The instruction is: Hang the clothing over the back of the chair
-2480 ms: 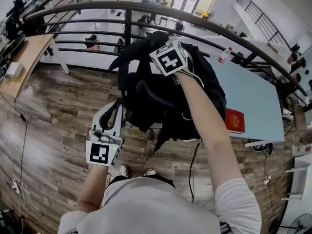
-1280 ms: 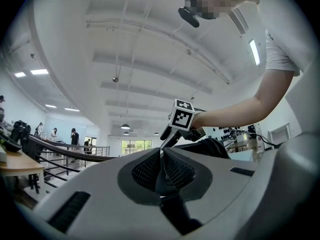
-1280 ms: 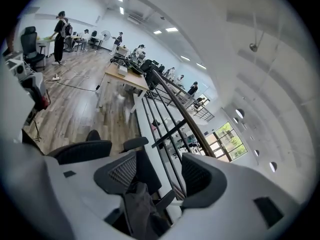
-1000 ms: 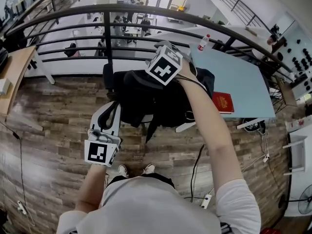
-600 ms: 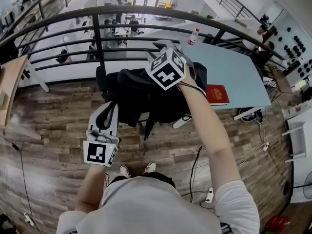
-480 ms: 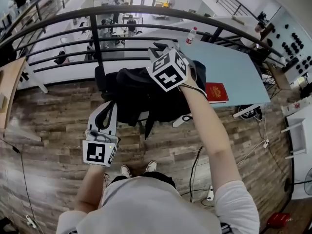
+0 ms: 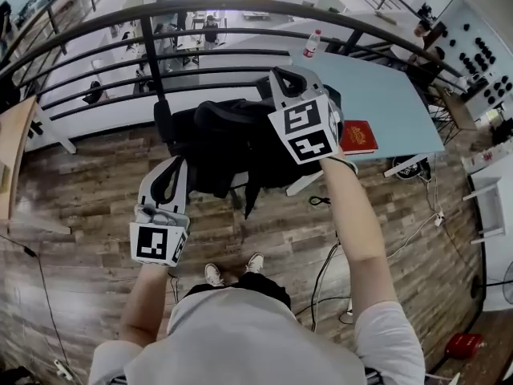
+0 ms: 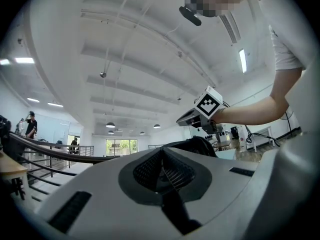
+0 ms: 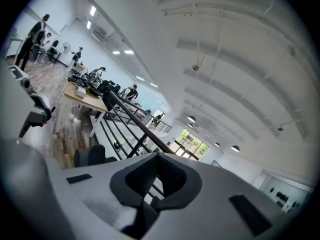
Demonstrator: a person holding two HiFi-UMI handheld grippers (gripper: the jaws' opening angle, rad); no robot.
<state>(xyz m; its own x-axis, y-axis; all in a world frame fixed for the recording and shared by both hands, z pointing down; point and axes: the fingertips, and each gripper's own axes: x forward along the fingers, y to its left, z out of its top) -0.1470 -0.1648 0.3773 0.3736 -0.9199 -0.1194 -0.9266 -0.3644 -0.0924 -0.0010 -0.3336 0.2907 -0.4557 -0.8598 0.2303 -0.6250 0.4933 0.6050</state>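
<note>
The black clothing (image 7: 232, 147) lies draped over the back of the chair (image 7: 164, 120), with a sleeve hanging down at the front. My right gripper (image 7: 278, 74) is lifted clear of the clothing's right end and points toward the railing. Its jaws have just been closing and now stand shut, with nothing between them (image 9: 157, 156). My left gripper (image 7: 172, 163) stays low at the near left of the chair, shut and empty, just short of the cloth. In the left gripper view, the clothing (image 8: 200, 145) shows just beyond the jaw tips (image 8: 161, 151), with the right gripper (image 8: 192, 118) above it.
A black curved railing (image 7: 240, 8) runs behind the chair. A light blue table (image 7: 385, 103) stands at the right with a red book (image 7: 358, 137) and a bottle (image 7: 312, 44) on it. Cables (image 7: 321, 201) lie on the wooden floor, and a wooden desk (image 7: 12, 143) stands at the far left.
The right gripper has let go of the clothing, drawn back to the right and upward, rolled, and shut. The clothing stays settled on the chair back. The left gripper has barely moved.
</note>
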